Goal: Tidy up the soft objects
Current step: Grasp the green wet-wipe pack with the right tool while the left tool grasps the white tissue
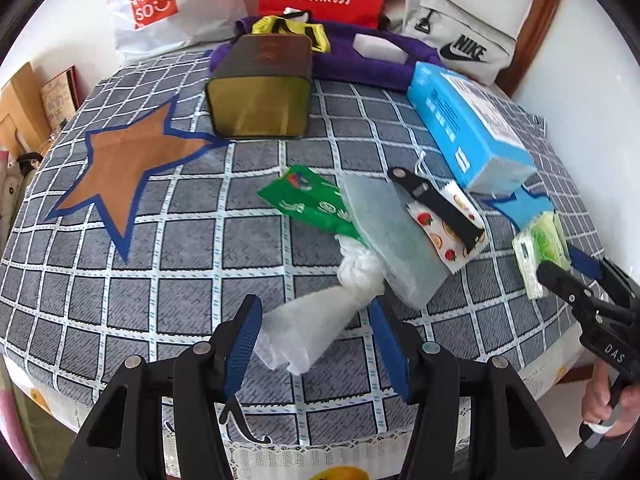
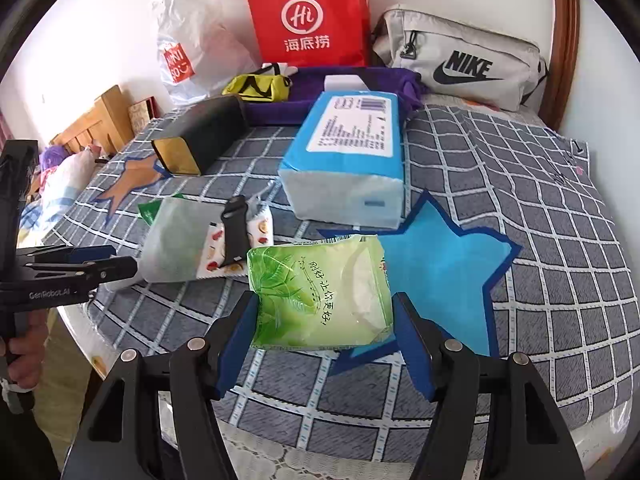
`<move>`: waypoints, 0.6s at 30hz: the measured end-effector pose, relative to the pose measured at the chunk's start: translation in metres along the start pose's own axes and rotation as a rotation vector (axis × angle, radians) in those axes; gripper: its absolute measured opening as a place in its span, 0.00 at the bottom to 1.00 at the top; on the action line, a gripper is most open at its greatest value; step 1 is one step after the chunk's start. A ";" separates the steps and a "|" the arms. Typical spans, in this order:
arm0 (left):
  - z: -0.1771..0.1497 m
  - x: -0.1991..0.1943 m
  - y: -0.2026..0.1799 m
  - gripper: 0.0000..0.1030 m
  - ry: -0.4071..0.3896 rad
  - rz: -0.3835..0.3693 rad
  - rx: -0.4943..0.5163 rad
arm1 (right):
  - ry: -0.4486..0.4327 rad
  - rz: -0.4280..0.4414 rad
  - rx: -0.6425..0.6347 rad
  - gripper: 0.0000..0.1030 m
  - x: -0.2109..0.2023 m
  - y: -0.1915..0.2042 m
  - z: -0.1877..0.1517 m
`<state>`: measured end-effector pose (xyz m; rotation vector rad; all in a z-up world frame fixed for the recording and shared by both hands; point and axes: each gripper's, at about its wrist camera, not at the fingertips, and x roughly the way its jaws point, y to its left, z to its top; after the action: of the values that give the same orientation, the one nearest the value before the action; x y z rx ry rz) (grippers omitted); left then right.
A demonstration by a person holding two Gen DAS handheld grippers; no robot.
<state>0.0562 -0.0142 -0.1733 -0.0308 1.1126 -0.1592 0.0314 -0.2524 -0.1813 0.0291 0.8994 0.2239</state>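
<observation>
We are holding the green tissue pack (image 2: 320, 292) in our right gripper (image 2: 324, 344) near the table's front edge; our left gripper (image 1: 316, 340) is standing half-open around loose white tissue (image 1: 312, 328), which is risking tearing

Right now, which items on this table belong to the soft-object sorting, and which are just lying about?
Belongs to the job:
- light green tissue pack, gripped by the right gripper
- white crumpled tissue, between the open left gripper pads
- blue tissue pack
- dark green packet

Just lying about:
- red paper bag
- grey Nike pouch
- dark tin box
</observation>
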 end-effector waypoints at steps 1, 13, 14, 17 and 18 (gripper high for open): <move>0.000 0.003 -0.001 0.53 0.007 0.001 0.005 | 0.007 0.001 0.002 0.65 0.002 -0.001 -0.001; 0.004 0.014 -0.007 0.55 0.011 0.018 0.040 | 0.047 0.029 0.016 0.66 0.020 -0.005 -0.005; 0.004 0.015 -0.009 0.55 0.009 0.023 0.048 | 0.047 0.032 0.017 0.67 0.020 -0.006 -0.005; 0.003 0.016 -0.016 0.55 -0.004 0.046 0.088 | 0.056 0.044 0.016 0.71 0.023 -0.005 -0.006; 0.002 0.016 -0.018 0.55 -0.007 0.052 0.105 | 0.056 0.046 0.014 0.72 0.023 -0.005 -0.007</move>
<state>0.0627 -0.0348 -0.1847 0.0915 1.0955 -0.1709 0.0410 -0.2530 -0.2040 0.0572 0.9570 0.2625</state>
